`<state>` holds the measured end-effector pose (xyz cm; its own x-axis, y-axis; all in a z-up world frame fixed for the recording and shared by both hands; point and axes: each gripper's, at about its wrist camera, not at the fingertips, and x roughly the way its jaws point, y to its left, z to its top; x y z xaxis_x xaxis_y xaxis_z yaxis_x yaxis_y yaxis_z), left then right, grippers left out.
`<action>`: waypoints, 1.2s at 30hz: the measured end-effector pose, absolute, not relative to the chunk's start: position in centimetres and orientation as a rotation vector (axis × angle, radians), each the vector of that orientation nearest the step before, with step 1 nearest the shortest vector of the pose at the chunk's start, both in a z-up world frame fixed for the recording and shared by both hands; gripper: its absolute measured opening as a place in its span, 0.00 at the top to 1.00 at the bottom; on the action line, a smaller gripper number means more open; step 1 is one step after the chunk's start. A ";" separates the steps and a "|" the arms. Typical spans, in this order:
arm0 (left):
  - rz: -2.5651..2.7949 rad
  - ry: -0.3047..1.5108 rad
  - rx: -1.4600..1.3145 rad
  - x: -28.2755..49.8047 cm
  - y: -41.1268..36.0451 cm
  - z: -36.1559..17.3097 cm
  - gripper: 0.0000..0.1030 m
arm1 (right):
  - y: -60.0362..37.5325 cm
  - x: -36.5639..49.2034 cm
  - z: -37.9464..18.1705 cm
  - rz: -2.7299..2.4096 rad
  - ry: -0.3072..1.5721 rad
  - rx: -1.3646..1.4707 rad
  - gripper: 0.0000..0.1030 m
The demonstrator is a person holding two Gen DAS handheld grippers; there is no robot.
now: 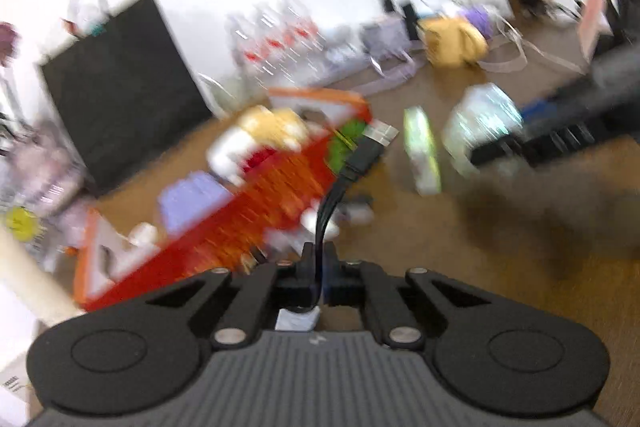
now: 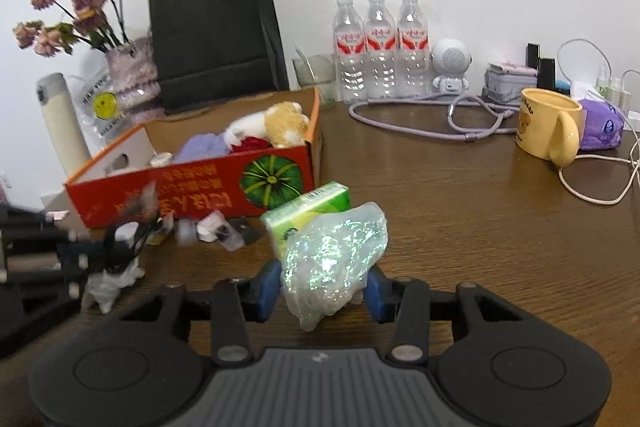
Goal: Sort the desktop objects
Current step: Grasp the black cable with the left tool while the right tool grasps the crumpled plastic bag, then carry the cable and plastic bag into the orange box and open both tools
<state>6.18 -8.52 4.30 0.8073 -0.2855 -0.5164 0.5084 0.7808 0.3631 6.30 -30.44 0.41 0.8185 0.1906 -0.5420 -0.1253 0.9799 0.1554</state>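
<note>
- The right tool [image 2: 325,293] pinches a shiny crinkly packet [image 2: 334,259] between its blue pads, lifted so it can go away.
- The left tool [image 1: 319,259] is pressed tight on a black cable [image 1: 332,205], plug sticking up.
- A green carton [image 2: 306,213] waits just behind on the tabletop [image 2: 460,211].
- Farther back, the red box [image 2: 192,191] already holds soft toys, likely where things get sorted.

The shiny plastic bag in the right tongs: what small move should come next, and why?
Probably lift the shiny plastic bag and carry it toward the open red box. The right tongs have the bag between their blue pads, and the box, already holding soft toys, stands just behind and to the left.
</note>
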 end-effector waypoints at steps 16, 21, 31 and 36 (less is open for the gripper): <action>-0.182 0.372 0.005 -0.6 2.2 14.0 0.97 | -25.3 -3.1 6.0 0.382 0.440 0.083 0.59; -0.178 0.395 -0.047 -2.4 3.9 13.5 0.97 | -24.0 -4.4 7.1 0.405 0.418 0.066 0.59; -0.201 0.358 -0.034 -0.4 3.3 14.2 0.97 | -24.3 -3.2 8.0 0.378 0.403 0.062 0.59; -0.184 0.330 0.005 3.2 2.9 15.5 0.97 | -24.7 -0.4 8.4 0.368 0.404 0.064 0.59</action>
<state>3.24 2.87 15.46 0.9295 -0.1790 -0.3226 0.1807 0.9832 -0.0248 -0.39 -24.74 8.42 0.8544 0.3625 -0.3722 -0.3372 0.9319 0.1335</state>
